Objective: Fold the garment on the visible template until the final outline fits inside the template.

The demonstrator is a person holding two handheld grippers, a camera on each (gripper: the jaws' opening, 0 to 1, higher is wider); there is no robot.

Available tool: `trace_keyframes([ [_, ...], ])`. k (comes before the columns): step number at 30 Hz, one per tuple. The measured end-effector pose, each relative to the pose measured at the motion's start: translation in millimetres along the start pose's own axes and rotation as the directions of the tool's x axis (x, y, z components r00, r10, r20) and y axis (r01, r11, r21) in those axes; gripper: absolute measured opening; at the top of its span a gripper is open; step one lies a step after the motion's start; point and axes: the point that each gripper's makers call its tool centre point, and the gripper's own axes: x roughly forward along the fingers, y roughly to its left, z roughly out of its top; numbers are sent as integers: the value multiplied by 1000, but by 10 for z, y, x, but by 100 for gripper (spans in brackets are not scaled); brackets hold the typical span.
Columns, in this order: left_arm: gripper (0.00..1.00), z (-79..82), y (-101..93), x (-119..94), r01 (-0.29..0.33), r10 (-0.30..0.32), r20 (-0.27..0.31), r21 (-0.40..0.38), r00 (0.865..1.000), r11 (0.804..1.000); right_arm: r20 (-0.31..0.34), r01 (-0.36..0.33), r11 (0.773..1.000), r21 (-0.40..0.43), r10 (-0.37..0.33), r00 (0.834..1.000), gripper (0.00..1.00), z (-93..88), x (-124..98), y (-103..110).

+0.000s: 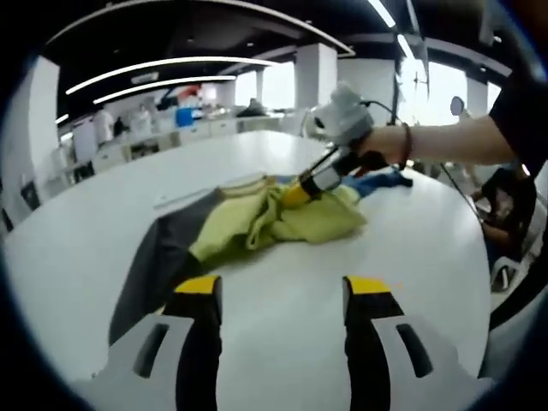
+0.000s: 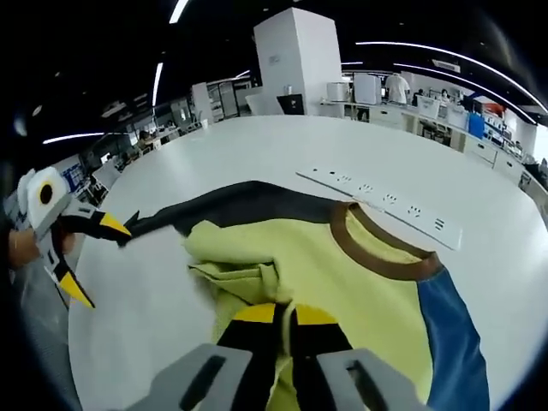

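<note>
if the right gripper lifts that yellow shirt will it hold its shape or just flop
Likely flop: the yellow shirt already lies bunched in soft folds on the white table. It probably drapes from wherever the right gripper, shut on it, pinches. Seems light, so it may drag across the smooth top.

Location type: open-plan office or laboratory floor. Indicators: a large white round-edged counter (image 2: 282, 145) occupies the near area. A white multi-socket power strip (image 2: 377, 199) lies on it. A broad white square structural column (image 2: 295, 53) stands beyond the far edge. Long linear ceiling light strips (image 1: 171, 64) run across a dark ceiling. Rows of white desks (image 1: 154, 141) carrying equipment fill the far area. Bright windows (image 1: 445, 86) line the right side. Persons stand at far workstations (image 2: 398, 86).
</note>
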Motion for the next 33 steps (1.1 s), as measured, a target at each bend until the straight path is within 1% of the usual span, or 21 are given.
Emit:
trace_keyframes([
  [6, 48, 21, 41, 83, 0, 0, 8, -6, 1000, 1000, -14, 10, 1000, 7, -10, 1000, 1, -47, 27, -28],
  [8, 46, 12, 60, 116, -1, 1, 1, -5, 1000, 1000, -19, 10, 1000, 13, -10, 1000, 1, -65, 35, -31],
  [10, 46, 17, 70, 136, -3, 3, 0, -1, 1000, 1000, -16, 17, 999, 36, -16, 1000, 3, -61, 28, -47],
  [11, 46, 23, 74, 140, -3, 3, 1, -2, 1000, 1000, -10, 27, 998, 54, -26, 1000, 5, -48, 16, -66],
  [12, 46, 32, 75, 144, -1, 1, 4, -4, 1000, 1000, 0, 40, 994, 97, -40, 999, 10, -25, -6, -86],
  [13, 45, 43, 78, 150, -1, 1, 6, -8, 1000, 1000, 2, 45, 991, 123, -46, 999, 14, -17, -31, -97],
  [14, 45, 48, 79, 153, 0, 0, 7, -9, 1000, 1000, 10, 47, 990, 132, -49, 999, 19, 2, -57, -106],
  [15, 45, 56, 82, 158, 0, 0, 9, -8, 1000, 1000, 22, 49, 987, 152, -53, 998, 23, 33, -98, -111],
  [17, 44, 64, 97, 169, 0, 0, 10, -8, 1000, 1000, 27, 50, 986, 162, -55, 998, 28, 68, -176, -88],
  [20, 43, 70, 111, 189, -1, 1, 9, -10, 1000, 1000, 42, 54, 987, 153, -61, 997, 33, 134, -290, -25],
  [23, 42, 67, 136, 221, -6, 6, 6, -18, 1000, 1000, 50, 58, 989, 137, -65, 997, 34, 166, -402, 60],
  [24, 42, 68, 143, 232, -7, 7, 6, -21, 1000, 1000, 52, 59, 991, 120, -66, 996, 34, 166, -446, 98],
  [26, 41, 71, 155, 250, -7, 7, 6, -21, 1000, 1000, 53, 62, 991, 115, -68, 996, 34, 155, -496, 153],
  [30, 41, 69, 211, 287, -20, 20, 3, -21, 1000, 1000, 58, 41, 994, 102, -47, 997, 34, 116, -593, 299],
  [33, 40, 68, 237, 313, -21, 21, 5, -41, 1000, 999, 45, 36, 995, 93, -40, 998, 34, 44, -646, 379],
])
